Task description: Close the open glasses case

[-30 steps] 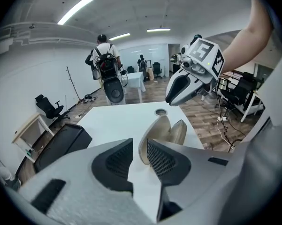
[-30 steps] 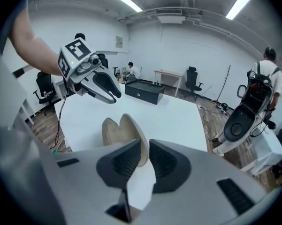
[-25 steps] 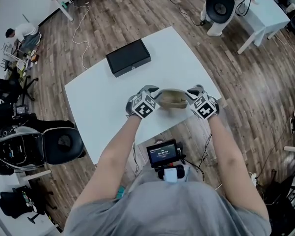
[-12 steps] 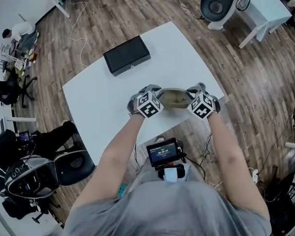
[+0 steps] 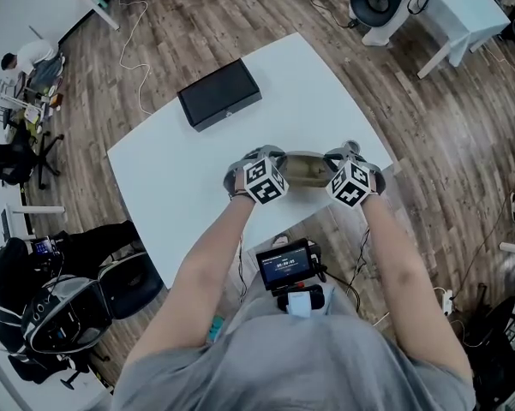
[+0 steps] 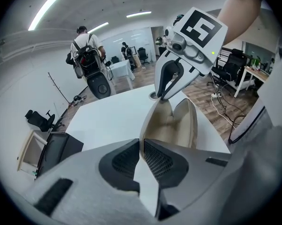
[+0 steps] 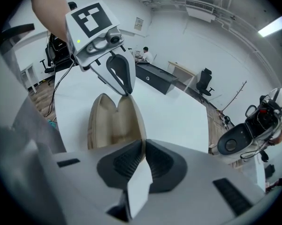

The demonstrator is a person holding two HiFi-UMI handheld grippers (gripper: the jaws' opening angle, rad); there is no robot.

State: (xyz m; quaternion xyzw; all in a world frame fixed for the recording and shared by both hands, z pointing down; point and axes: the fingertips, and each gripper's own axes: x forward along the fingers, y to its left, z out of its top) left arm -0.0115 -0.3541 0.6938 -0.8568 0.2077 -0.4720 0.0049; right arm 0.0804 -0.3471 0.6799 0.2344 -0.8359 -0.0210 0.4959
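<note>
Little has shifted this past second: the glasses case (image 5: 306, 169) lies open by the table's (image 5: 180, 187) near edge, its long axis spanning my hands. My left gripper (image 6: 141, 149) and right gripper (image 7: 144, 149) each pinch one end of its far half, which I judge must fold toward me.

head view: both ends of the glasses case (image 5: 307, 169) are hidden under the left gripper (image 5: 272, 169) and right gripper (image 5: 338, 168), only its middle shows. gripper views: the case's near rim vanishes between each gripper's clamped jaws. marking on the black box (image 5: 219, 94) is too small to read.
</note>
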